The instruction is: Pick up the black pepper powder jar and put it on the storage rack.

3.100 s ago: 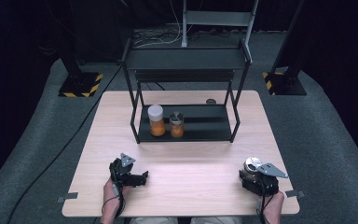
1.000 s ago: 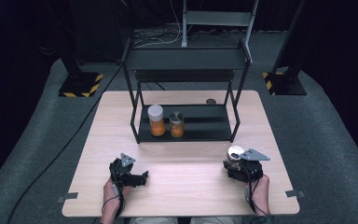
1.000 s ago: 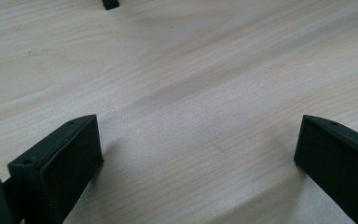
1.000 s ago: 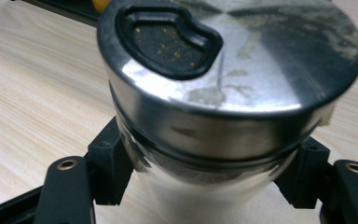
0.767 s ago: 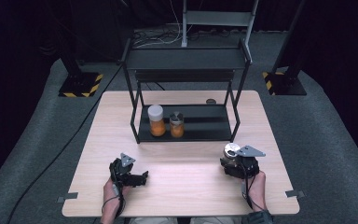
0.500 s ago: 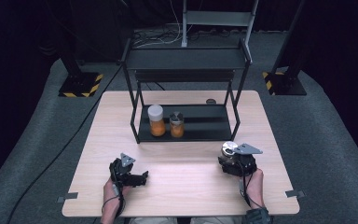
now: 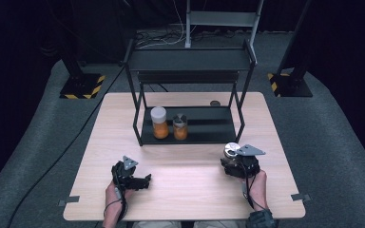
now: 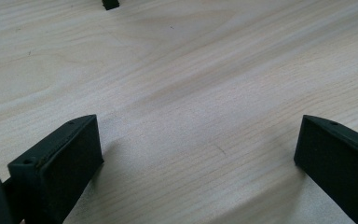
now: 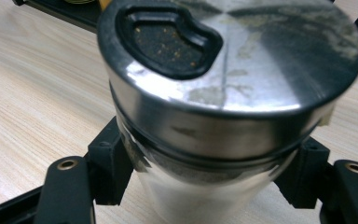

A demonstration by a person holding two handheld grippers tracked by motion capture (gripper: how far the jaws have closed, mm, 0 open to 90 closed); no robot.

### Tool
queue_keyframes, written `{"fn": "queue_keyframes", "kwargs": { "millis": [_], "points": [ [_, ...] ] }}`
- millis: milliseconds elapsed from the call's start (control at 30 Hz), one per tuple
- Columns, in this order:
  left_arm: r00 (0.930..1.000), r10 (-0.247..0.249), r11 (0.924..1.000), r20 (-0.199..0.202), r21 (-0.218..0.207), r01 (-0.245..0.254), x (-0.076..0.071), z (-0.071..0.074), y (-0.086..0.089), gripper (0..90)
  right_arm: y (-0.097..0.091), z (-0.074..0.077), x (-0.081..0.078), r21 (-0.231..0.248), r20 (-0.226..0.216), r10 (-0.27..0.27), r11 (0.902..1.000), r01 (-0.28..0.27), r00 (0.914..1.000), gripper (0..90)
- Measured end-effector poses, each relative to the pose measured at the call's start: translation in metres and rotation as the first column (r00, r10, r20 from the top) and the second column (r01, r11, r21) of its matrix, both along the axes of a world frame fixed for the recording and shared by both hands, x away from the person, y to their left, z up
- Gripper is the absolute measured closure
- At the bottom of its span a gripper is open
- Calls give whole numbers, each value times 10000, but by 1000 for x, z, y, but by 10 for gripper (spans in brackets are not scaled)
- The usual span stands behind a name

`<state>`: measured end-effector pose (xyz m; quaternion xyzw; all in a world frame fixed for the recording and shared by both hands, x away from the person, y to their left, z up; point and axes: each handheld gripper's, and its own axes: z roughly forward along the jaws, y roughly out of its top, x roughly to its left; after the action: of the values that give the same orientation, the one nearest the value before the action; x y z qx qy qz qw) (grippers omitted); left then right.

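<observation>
A pale wooden bench stood on grey carpet, carrying a black two-tier rack toward its far side, as seen from the high view. On the rack's lower shelf sat a white-capped jar of orange contents, with a shorter metal-lidded jar just beside it. A wide band of bare wood ran between the rack's front edge and the person's two hands, which were well apart near the bench's near edge.

The right gripper, in front of the rack's right leg, held a steel-lidded shaker jar just short of the shelf's front edge. The right gripper view showed what the high view could not: the fingers pinching the jar's body below its lid, whose dark pouring opening showed brown specks.

The left gripper lay low at the near left. The left gripper view showed its fingers spread wide over bare wood grain, with nothing between them.
</observation>
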<state>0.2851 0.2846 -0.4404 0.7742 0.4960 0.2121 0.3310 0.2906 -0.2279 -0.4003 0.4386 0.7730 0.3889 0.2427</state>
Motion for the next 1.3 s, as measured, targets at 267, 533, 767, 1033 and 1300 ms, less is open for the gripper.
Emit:
{"fn": "queue_keyframes", "kwargs": {
  "millis": [267,533,767,1033,1300],
  "points": [
    [10000,-16,10000,-7,23,16,0,0,0,4,3,3,4,-37,24,38,10000,-38,10000,304],
    [10000,-14,10000,-5,21,14,0,0,0,4,9,6,10,-79,-7,127,9999,-127,9999,304],
    [10000,-16,10000,-4,24,16,0,0,0,4,12,9,14,-100,54,194,9998,-194,9998,304],
    [10000,-14,10000,-6,22,14,0,0,0,4,14,13,20,-106,67,259,9996,-258,9996,305],
    [10000,-17,10000,-8,25,17,0,0,0,4,18,16,25,-160,64,306,9994,-305,9995,304]
  ]
}}
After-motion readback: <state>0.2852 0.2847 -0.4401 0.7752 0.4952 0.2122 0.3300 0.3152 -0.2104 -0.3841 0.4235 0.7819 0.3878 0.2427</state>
